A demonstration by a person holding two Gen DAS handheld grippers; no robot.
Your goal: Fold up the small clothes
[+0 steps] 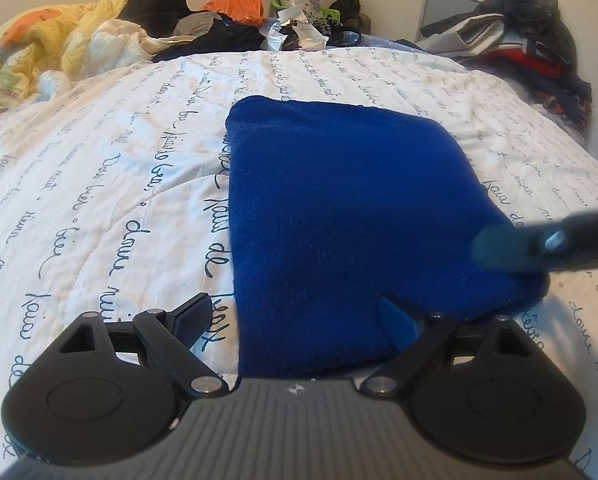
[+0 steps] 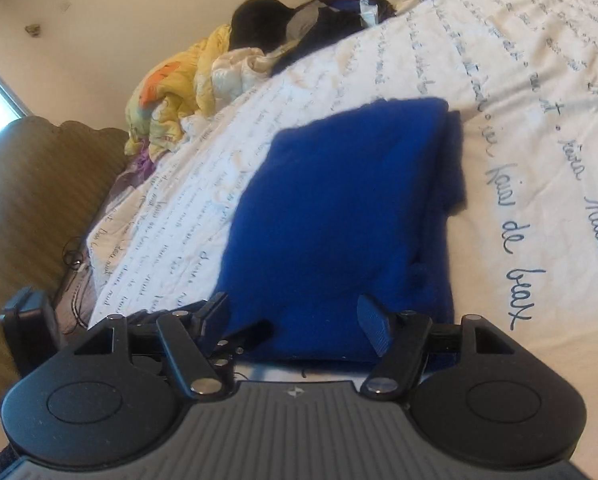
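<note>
Lying folded on the script-printed bed cover (image 1: 99, 168) at mid-frame, the blue garment (image 1: 339, 216) looks soft, light and floppy, best pinched at its near edge, where the left gripper (image 1: 295, 316) and right gripper (image 2: 295, 320) both gape, empty.

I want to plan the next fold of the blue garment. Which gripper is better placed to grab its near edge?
Probably the right gripper: its open jaws straddle the blue garment. The left gripper reaches only its left margin.
</note>
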